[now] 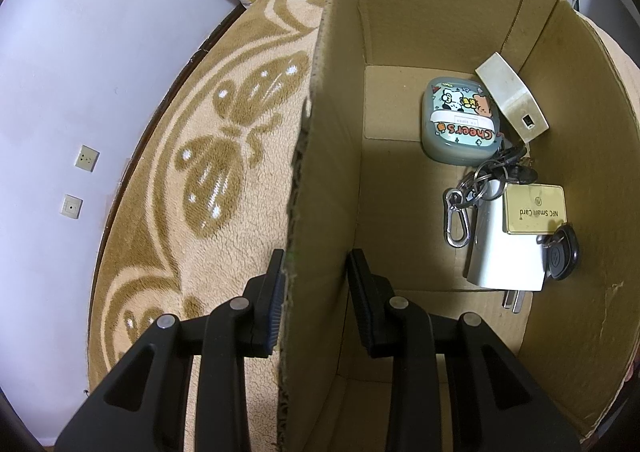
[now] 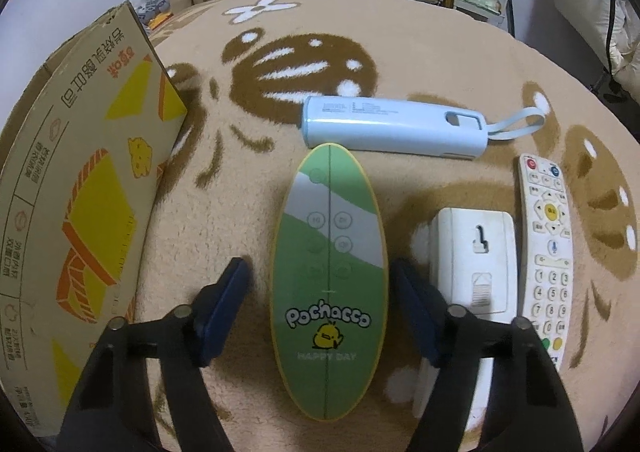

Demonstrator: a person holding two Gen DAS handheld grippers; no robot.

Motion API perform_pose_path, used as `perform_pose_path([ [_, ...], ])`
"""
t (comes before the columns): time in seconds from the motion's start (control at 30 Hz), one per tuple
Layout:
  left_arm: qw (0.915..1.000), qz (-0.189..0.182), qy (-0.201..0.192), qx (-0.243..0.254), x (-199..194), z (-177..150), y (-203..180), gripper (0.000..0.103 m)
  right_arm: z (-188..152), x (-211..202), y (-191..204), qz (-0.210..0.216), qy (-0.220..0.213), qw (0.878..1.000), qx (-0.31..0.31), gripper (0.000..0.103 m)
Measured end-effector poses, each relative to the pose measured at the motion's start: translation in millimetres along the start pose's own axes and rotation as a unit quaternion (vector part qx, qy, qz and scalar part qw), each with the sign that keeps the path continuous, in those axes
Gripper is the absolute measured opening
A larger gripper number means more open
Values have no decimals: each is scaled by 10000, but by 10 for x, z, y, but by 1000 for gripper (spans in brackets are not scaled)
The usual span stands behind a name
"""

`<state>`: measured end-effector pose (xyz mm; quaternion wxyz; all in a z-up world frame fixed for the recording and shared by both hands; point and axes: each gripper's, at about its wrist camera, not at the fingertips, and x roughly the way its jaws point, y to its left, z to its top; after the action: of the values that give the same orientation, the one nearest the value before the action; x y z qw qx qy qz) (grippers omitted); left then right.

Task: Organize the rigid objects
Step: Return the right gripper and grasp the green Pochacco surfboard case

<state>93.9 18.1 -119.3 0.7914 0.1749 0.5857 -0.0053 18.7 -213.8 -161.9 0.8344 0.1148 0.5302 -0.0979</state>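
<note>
In the left wrist view my left gripper (image 1: 318,268) straddles the left wall of the cardboard box (image 1: 320,132), one finger outside and one inside, with a gap to the inner finger. Inside lie a teal "Cheers" case (image 1: 460,120), a key bunch with carabiner (image 1: 476,188), a gold NFC card (image 1: 534,210), a white charger (image 1: 504,252) and a cream plate (image 1: 512,96). In the right wrist view my right gripper (image 2: 320,276) is open around a green oval Pochacco remote (image 2: 330,280) lying on the rug, with gaps on both sides.
On the beige and brown rug (image 2: 400,52) lie a light blue tube with strap (image 2: 394,128), a white box-shaped device (image 2: 472,264) and a white TV remote (image 2: 548,248). The box's printed outer wall (image 2: 80,192) stands at the left. Shelves stand behind.
</note>
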Motion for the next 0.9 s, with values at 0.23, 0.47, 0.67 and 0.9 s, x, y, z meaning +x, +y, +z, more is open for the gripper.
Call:
perform_pose_path([
  [0.23,10000,-9,6,4,4,-6,12,30,-4,-45,-18,-52,-72,10000,-39,60],
  [0.47,10000,4,11,13,14,1,9,30,5,-60,-11,-54,-87,9999,-21,59],
  [0.67,10000,46,-6,20,9,-1,-6,30,14,-76,-25,-25,-112,9999,25,59],
  [0.9,10000,45,-7,25,6,-7,-1,30,36,-125,3,138,-206,9997,39,59],
])
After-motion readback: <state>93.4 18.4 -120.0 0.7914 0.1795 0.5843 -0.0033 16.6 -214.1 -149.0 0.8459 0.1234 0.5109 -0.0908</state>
